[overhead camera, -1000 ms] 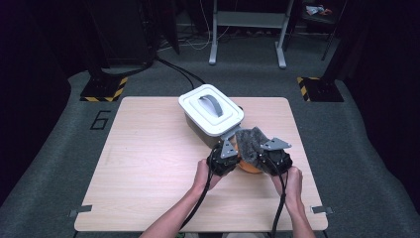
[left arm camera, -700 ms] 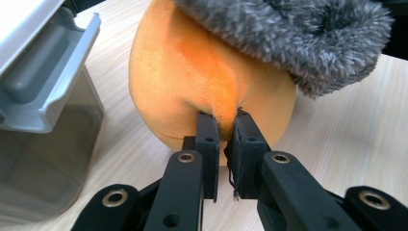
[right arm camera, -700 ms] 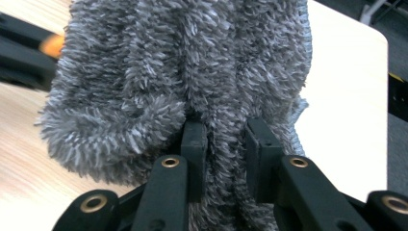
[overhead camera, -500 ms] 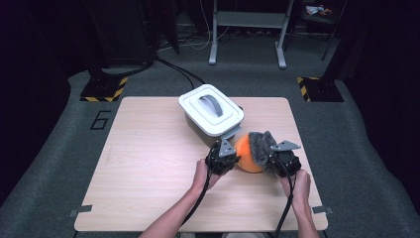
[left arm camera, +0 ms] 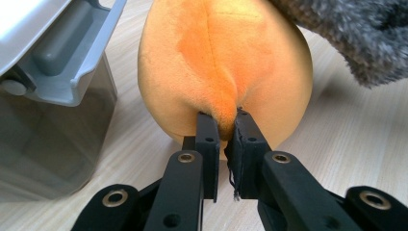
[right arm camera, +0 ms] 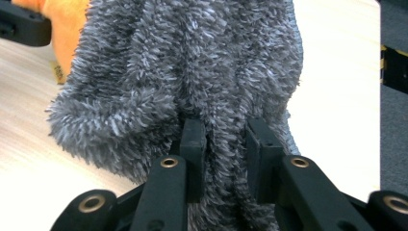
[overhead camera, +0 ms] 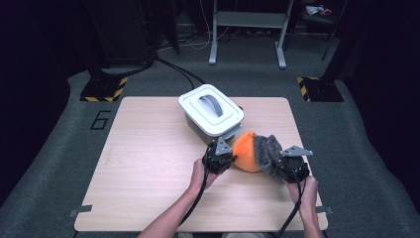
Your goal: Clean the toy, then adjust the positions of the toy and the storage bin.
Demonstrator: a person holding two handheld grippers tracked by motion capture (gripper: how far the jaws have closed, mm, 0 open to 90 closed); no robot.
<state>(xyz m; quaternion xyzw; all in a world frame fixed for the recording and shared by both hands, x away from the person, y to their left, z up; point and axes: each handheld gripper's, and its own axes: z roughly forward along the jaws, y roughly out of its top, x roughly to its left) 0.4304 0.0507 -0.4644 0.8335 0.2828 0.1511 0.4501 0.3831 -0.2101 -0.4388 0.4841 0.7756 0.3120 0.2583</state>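
On the wooden counter [overhead camera: 148, 163], just in front of the lidded white container [overhead camera: 210, 113], lies an orange plush piece [overhead camera: 246, 151] with a shaggy grey cover [overhead camera: 267, 148] over its right end. The left gripper [left arm camera: 225, 130] has its 2 fingers [left arm camera: 208, 139] clenched on a pinched fold of the orange plush at its left side. The right gripper [right arm camera: 226, 139] grasps a bunch of the grey cover between its fingers [right arm camera: 192, 142], near the counter's right edge.
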